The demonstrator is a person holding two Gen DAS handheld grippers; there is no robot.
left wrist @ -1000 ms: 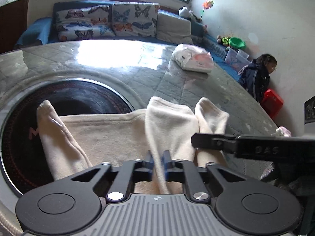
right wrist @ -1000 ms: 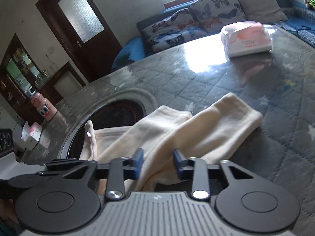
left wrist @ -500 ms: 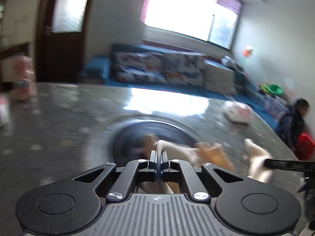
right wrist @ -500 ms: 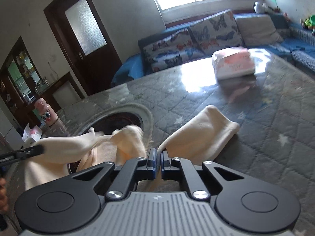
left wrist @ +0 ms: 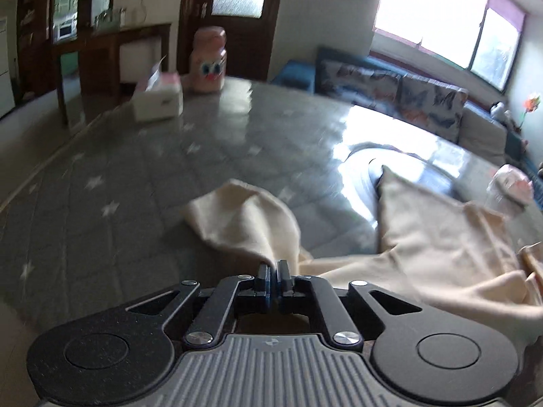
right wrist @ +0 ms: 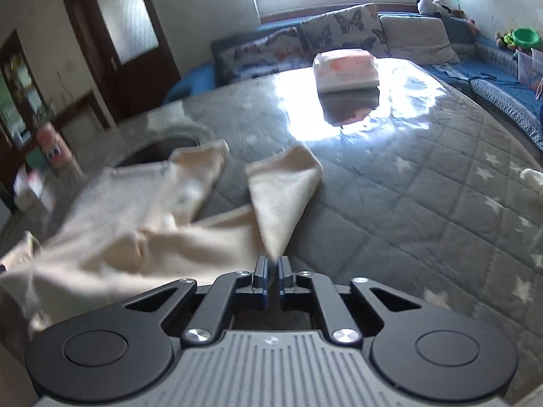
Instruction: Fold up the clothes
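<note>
Garment (left wrist: 424,234): cream, spread on quilted table (left wrist: 135,183) between both grippers.
Left gripper (left wrist: 273,273): jaws pinched on one garment corner.
Left room: bare quilt ahead; tissue box (left wrist: 157,96), pink jar (left wrist: 207,61) far ahead.
Right gripper (right wrist: 271,271): clamped on opposite corner.
Right room: open quilt rightward; wipes pack (right wrist: 346,71) well ahead.

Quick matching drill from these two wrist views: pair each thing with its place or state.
1. left gripper
2. tissue pack
3. pink jar
4. green bowl

A. on the sofa, far right
B. far table edge, beside a white box
C. shut on the cream garment
D. in the window glare on the table

Pairs: 1-C, 2-D, 3-B, 4-A
</note>
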